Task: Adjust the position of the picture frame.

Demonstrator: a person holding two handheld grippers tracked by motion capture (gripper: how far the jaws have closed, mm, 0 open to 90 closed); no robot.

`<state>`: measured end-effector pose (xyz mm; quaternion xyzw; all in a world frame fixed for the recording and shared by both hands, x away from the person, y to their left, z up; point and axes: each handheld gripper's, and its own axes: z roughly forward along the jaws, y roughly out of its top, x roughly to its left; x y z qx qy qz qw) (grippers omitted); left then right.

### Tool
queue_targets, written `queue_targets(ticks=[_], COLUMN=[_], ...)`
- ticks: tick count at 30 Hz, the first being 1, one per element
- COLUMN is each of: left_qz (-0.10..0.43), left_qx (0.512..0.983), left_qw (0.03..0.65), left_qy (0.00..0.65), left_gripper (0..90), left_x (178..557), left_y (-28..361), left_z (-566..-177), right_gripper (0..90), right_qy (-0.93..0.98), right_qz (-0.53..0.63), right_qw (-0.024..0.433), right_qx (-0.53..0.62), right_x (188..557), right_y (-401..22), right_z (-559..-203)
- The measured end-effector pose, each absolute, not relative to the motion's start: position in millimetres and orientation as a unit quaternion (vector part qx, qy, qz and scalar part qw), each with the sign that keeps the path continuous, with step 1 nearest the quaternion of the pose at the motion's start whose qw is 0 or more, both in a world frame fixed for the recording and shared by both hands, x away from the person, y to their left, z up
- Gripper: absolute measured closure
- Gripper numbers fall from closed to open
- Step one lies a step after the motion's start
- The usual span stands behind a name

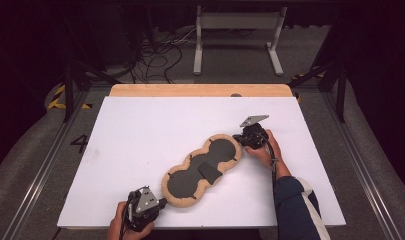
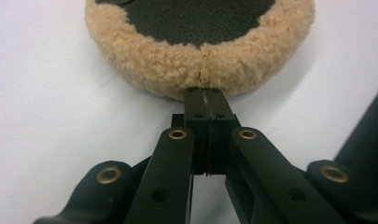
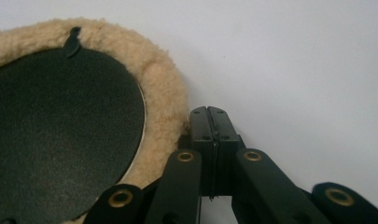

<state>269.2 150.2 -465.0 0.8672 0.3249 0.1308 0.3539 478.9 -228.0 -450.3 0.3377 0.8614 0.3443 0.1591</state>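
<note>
A peanut-shaped pad (image 1: 202, 167) with a tan fleece rim and a black centre lies slantwise on the white table (image 1: 140, 130). My left gripper (image 1: 165, 202) is at the pad's near-left end. In the left gripper view its jaws (image 2: 204, 91) are pressed together, and their tips touch the fleece rim (image 2: 200, 65) at a seam. My right gripper (image 1: 236, 137) is at the pad's far-right end. In the right gripper view it (image 3: 211, 111) is shut with nothing between the jaws, just beside the fleece rim (image 3: 163, 88) of the pad (image 3: 60, 126).
The white table top has a wooden strip (image 1: 200, 90) along its far edge. Beyond it on the floor stand a grey metal frame (image 1: 237, 30) and loose cables (image 1: 155, 60). A person's sleeve (image 1: 295, 205) comes in at the lower right.
</note>
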Motion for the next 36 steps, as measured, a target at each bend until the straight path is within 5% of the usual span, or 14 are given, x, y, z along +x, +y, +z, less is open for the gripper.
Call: queue_targets(ticks=[36], left_qz=[0.127], left_qx=[0.879], left_qw=[0.34], left_qy=[0.31], left_gripper=[89.9], left_x=[377.8], left_y=[175.0], left_z=[-460.8], right_gripper=[90.0], right_qy=[0.856], right_qz=[0.334], right_qw=[0.167], right_qx=[0.356], right_x=[425.8], right_y=[-267.8], right_z=[-449.4])
